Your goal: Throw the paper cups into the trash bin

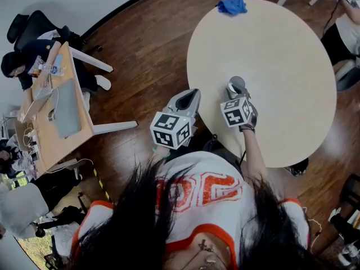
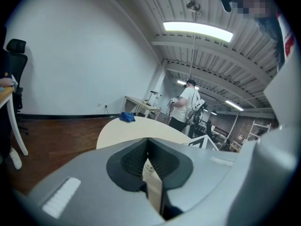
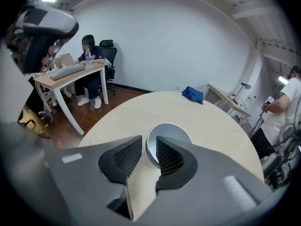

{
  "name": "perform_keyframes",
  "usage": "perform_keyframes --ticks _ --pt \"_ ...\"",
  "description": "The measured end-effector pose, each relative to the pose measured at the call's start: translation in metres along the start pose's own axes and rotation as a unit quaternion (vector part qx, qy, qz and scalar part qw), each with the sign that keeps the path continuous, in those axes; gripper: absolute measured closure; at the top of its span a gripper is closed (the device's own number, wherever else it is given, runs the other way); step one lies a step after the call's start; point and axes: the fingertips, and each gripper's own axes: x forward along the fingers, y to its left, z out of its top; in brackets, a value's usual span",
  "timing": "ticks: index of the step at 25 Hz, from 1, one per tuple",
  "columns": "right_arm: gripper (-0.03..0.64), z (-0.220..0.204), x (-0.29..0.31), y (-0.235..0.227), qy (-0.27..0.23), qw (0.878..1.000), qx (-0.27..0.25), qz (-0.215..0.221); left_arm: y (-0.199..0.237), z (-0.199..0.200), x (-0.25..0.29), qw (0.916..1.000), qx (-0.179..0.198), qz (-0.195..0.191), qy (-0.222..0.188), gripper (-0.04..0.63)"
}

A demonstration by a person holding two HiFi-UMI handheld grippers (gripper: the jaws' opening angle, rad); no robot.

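Head view shows, at the far left, a wooden desk (image 1: 53, 145) that stands well apart from the round table (image 1: 281, 66), with a person sitting at it.

Next comes the left gripper (image 1: 190, 97), at the near left edge of the table. In the left gripper view its jaws (image 2: 148, 155) are pressed together and nothing is between them.

To the right of it, the right gripper (image 1: 239, 96) is over the near part of the table, directly at the paper cup (image 1: 236, 85). In the right gripper view the jaws (image 3: 148, 147) stand wide. One jaw reaches into the mouth of the cup (image 3: 169, 132) and the other stays outside, so the cup wall is between the pads. I do not see them pressing on it yet.

The cup stands upright on the near part of the table, well apart from the blue cloth (image 1: 232, 5) at the table's far edge.

I judge the cup to be very light, with a thin, soft wall that dents easily and can tip at a small push. The rolled rim is its stiffest part, so a gentle pinch on the wall just under the rim seems the best hold.

The cup looks empty inside, so nothing should spill. No view shows the trash bin.
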Motion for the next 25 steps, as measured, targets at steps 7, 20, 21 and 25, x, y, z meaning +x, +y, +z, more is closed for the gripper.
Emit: perform_keyframes --ticks 7,20,21,25 --pt "0.583 -0.006 0.000 0.001 0.018 0.999 0.034 0.006 0.003 -0.001 -0.003 1.0000 0.001 -0.003 -0.002 0.595" --pt "0.586 -0.003 -0.040 0.002 -0.025 0.985 0.171 -0.027 0.013 0.002 -0.021 0.9995 0.003 -0.029 -0.009 0.595" --pt "0.586 -0.003 -0.045 0.003 -0.029 0.983 0.179 -0.031 0.013 0.002 -0.023 0.9994 0.004 -0.034 -0.009 0.595" --pt "0.586 -0.006 -0.069 0.012 -0.045 0.976 0.207 -0.051 0.008 -0.004 -0.029 0.9982 0.011 -0.059 0.000 0.595"
